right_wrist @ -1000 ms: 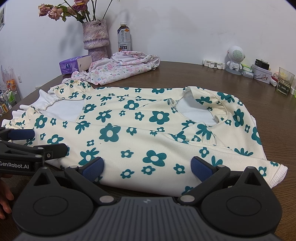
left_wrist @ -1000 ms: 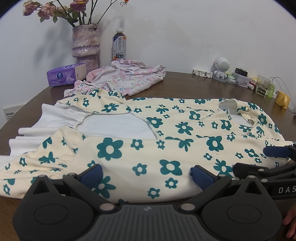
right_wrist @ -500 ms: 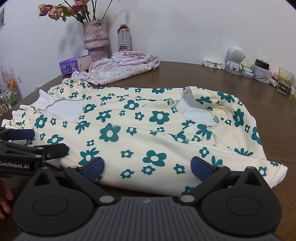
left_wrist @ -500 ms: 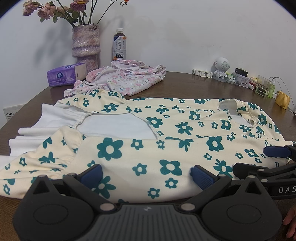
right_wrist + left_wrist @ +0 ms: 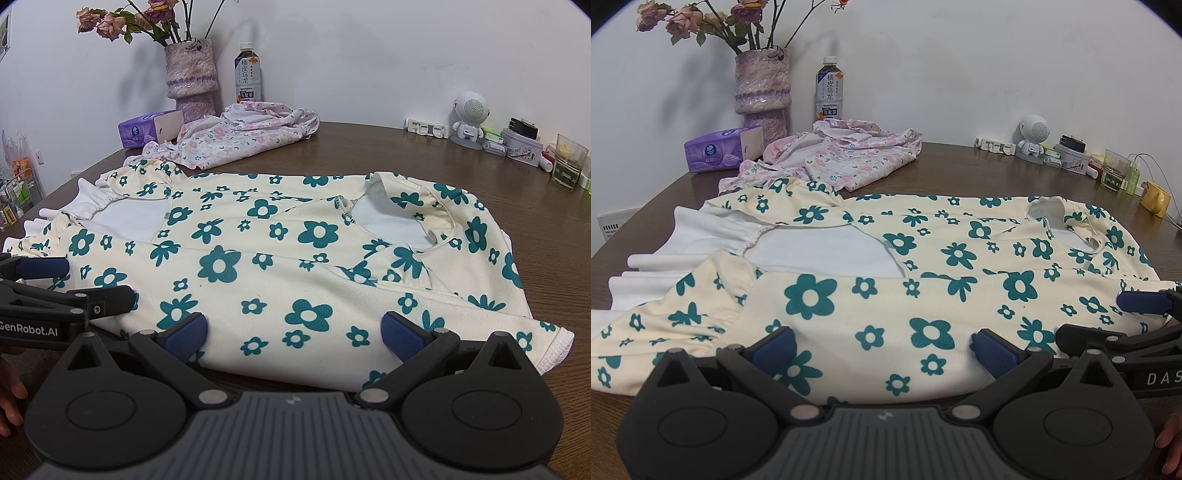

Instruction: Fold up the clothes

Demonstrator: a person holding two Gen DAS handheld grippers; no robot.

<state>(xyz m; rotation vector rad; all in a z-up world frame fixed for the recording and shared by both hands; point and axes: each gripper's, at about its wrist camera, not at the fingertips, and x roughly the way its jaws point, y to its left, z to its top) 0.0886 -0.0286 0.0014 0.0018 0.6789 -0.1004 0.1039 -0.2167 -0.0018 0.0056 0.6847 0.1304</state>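
A cream garment with teal flowers (image 5: 923, 258) (image 5: 295, 251) lies spread flat across the brown table, its white lining showing at the left and at the neck opening. My left gripper (image 5: 884, 347) hovers open over the garment's near edge, nothing between its blue pads. My right gripper (image 5: 293, 332) is open too, at the near edge further right, with its fingers straddling the cloth's hem. Each gripper shows in the other's view: the right one (image 5: 1123, 321) at the right margin, the left one (image 5: 55, 291) at the left margin.
A pink floral garment (image 5: 846, 155) (image 5: 243, 136) lies crumpled at the back. Behind it stand a purple vase (image 5: 761, 88), a drink bottle (image 5: 830, 90) and a tissue pack (image 5: 720, 149). Small desk items, a glass (image 5: 569, 162) and a yellow cup (image 5: 1154, 197) line the back right.
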